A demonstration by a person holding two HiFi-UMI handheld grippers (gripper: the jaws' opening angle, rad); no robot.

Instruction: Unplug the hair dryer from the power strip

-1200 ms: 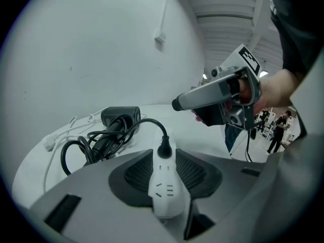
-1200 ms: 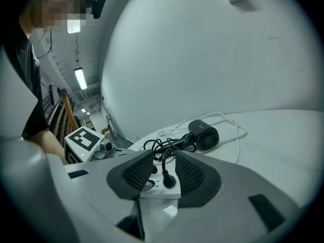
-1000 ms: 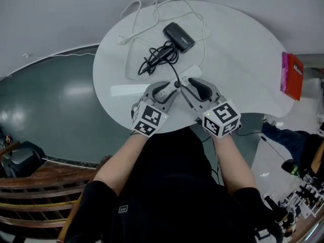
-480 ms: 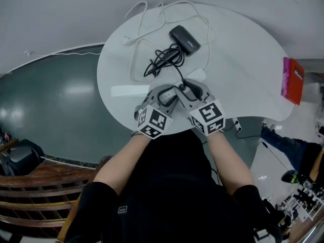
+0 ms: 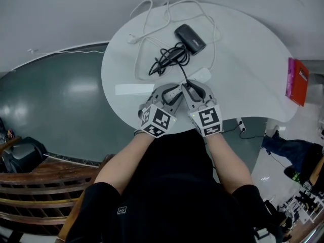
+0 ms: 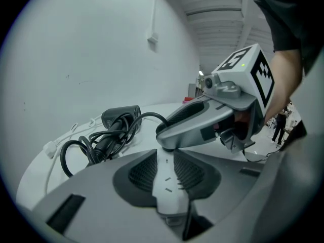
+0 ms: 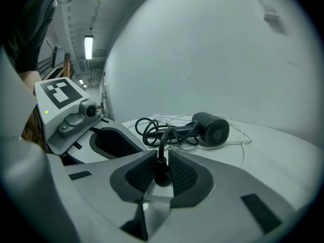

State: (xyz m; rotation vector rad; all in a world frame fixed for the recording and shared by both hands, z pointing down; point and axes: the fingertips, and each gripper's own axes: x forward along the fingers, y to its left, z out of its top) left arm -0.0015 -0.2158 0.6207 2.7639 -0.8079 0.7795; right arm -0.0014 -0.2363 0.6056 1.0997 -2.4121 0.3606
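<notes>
A black hair dryer (image 5: 190,38) lies at the far side of the round white table (image 5: 243,70), its black cord (image 5: 167,61) coiled beside it. The cord runs to a black plug (image 7: 162,175) seated in the white power strip (image 6: 167,186). My left gripper (image 6: 166,161) has its jaws closing, and the pads meet both sides of the strip. My right gripper (image 7: 162,161) is shut on the plug, right next to the left one. In the head view both grippers sit side by side near the table's front edge, left (image 5: 169,92) and right (image 5: 195,89).
A thin white cable (image 5: 147,29) loops round the dryer at the back of the table. A flat white bar (image 5: 132,89) lies left of the grippers. A red book (image 5: 296,81) sits at the table's right edge. The floor drops away below the front edge.
My right gripper has come down and leftward, close against the left gripper and onto the plug. The left gripper has stayed over the strip.
</notes>
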